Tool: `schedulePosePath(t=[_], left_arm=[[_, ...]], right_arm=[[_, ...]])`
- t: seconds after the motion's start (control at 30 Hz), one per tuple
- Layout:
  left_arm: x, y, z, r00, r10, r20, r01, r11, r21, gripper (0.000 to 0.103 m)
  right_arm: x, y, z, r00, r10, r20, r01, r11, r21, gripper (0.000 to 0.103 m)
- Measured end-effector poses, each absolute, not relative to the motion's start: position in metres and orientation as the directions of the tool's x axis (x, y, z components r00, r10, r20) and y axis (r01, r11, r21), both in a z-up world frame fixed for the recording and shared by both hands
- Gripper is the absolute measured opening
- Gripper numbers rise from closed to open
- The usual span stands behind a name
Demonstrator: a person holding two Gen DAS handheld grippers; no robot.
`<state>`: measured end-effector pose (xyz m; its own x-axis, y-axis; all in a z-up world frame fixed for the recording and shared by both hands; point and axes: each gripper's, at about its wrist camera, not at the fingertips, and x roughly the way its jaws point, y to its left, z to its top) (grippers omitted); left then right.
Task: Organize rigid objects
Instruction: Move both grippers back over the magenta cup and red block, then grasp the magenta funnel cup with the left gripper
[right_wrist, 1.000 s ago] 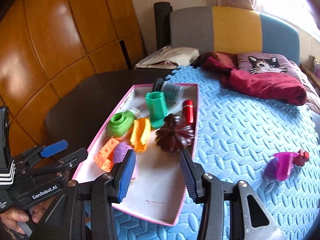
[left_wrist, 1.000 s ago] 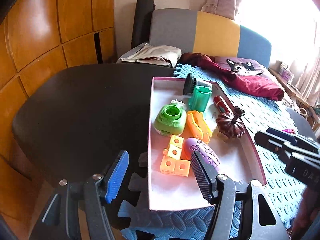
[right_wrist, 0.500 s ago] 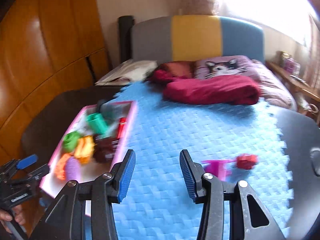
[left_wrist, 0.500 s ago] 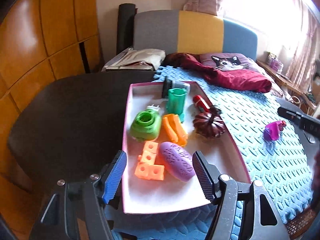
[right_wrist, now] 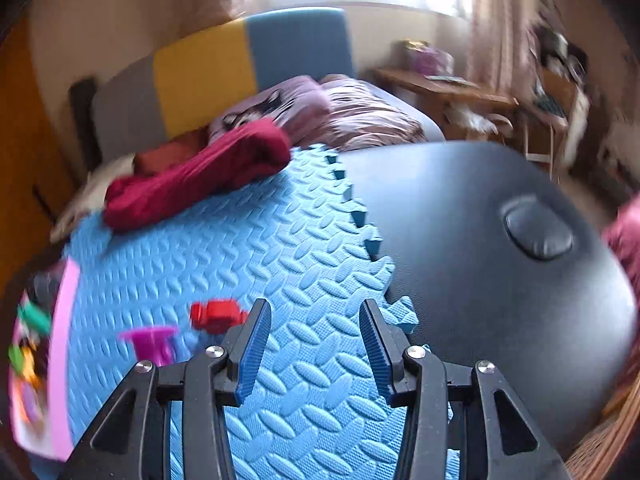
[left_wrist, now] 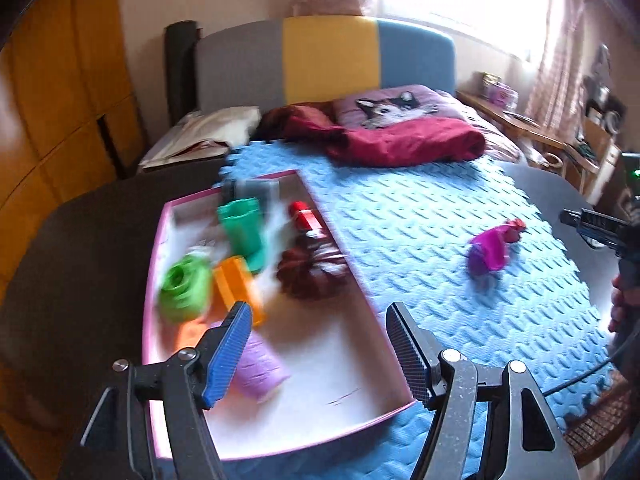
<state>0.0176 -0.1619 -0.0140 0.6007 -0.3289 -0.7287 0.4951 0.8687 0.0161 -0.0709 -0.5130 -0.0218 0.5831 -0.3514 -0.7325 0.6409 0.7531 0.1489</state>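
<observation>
A pink-rimmed tray lies on the blue foam mat. It holds a green cup, a green round piece, an orange piece, a dark brown pumpkin, a red item and a purple oval. A magenta toy with a red end lies alone on the mat. My left gripper hovers open over the tray's near right part, holding nothing. My right gripper is open and empty over the mat's right edge, with the magenta toy just left of its left finger.
A dark red cloth and a cat cushion lie at the mat's far end. To the right of the mat is the black tabletop with an oval bump. A hand shows at the left wrist view's right edge.
Both views have swung right. My right gripper left the tray, crossed the mat and passed the magenta toy. My left gripper shifted right along the tray and its jaws stand slightly wider.
</observation>
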Motion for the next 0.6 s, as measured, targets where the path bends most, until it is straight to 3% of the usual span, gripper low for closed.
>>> schedulePosePath(t=[0.17,0.6], left_arm=[[0.018,-0.204,-0.020,0.531,-0.383,-0.756,0.565,0.825,-0.021,0.070],[0.040,-0.298,-0.047,0.320,-0.483,-0.815,0.636,0.747,-0.193,0.066]], right_arm=[[-0.079,-0.529,-0.030,0.576,-0.300,-0.760,0.676,0.698,0.237,0.046],[-0.077,-0.526,-0.034,0.595,-0.253,-0.763,0.650,0.709,0.272,0.046]])
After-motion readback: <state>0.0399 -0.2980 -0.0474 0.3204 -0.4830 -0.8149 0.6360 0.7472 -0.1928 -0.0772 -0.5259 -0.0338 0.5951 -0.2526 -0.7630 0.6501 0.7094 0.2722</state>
